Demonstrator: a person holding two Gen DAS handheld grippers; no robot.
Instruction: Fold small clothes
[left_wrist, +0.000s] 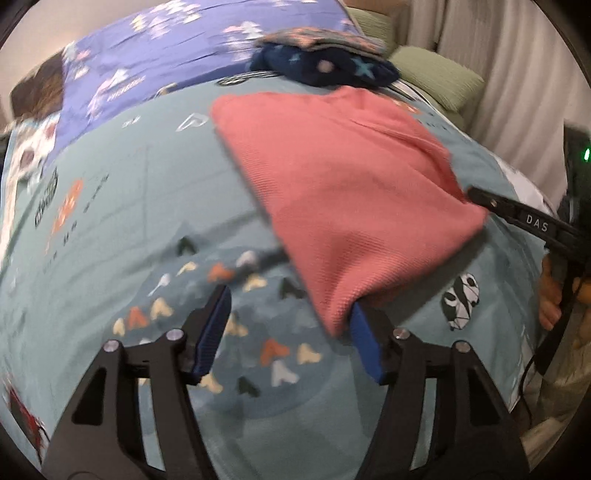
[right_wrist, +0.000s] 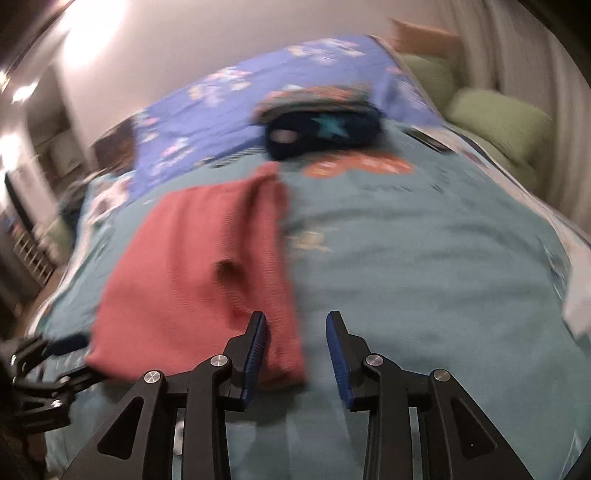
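A folded salmon-pink ribbed knit garment (left_wrist: 343, 192) lies on the teal printed bedspread (left_wrist: 122, 206), filling the centre and right of the left wrist view. The left gripper (left_wrist: 291, 332) stands wide, nothing pressed between its blue pads; the garment's lower corner overlaps the right pad. The right gripper (right_wrist: 297, 354) is narrowly parted and clamps nothing, the garment's near right corner lying between its fingers. Bare bedspread stretches right of the garment in the right wrist view. A dark navy star-patterned bundle (right_wrist: 325, 134) sits beyond the far edge.
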